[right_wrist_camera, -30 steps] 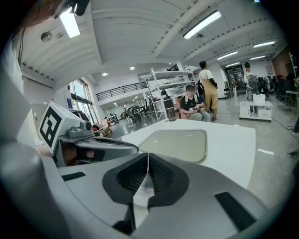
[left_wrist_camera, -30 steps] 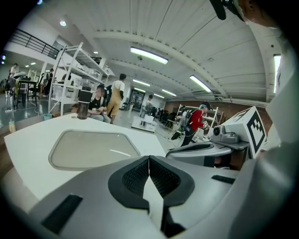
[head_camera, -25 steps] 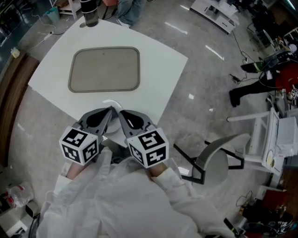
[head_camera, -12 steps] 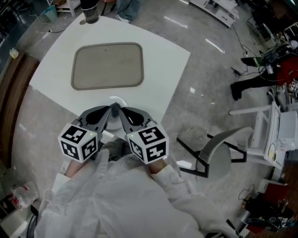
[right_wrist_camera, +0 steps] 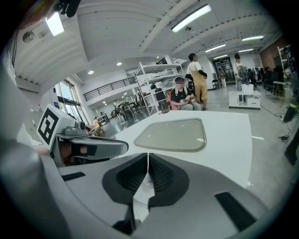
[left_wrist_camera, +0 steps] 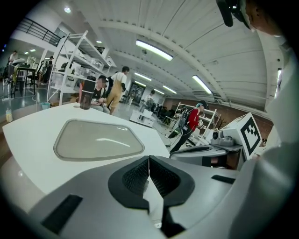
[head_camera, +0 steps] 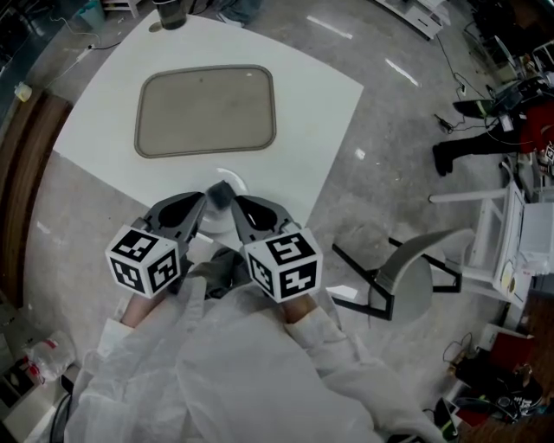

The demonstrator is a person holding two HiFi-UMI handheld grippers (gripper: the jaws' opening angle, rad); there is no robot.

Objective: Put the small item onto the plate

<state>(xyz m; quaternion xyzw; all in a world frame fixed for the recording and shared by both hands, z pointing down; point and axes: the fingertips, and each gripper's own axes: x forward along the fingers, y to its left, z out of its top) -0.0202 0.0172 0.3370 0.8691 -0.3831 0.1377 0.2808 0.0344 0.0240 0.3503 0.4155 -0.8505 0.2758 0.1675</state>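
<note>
Both claws are held low at the table's near edge. The left claw (left_wrist_camera: 149,161) is clenched, its pads pressed into a thin line with nothing seen between them, and the right claw (right_wrist_camera: 148,158) is clenched the same way.

Ahead of both, the white table (head_camera: 303,112) is wide open. It's taken up only by the grey tray (head_camera: 206,111) well past the tips, and a dark cup (head_camera: 171,10) is set at the far corner. Off to the right of the right claw the tabletop ends at shiny floor (head_camera: 389,173), where a grey chair (head_camera: 402,281) is parked.

Only in the head view is a white round plate (head_camera: 228,178) seen just under the tips, with a small grey bit (head_camera: 218,191) right at the right claw's tip. Whether that's the item or part of the claw can't be told.

Only in the claw views are shelving (left_wrist_camera: 74,60) and people (right_wrist_camera: 181,95) picked up beyond the table.
</note>
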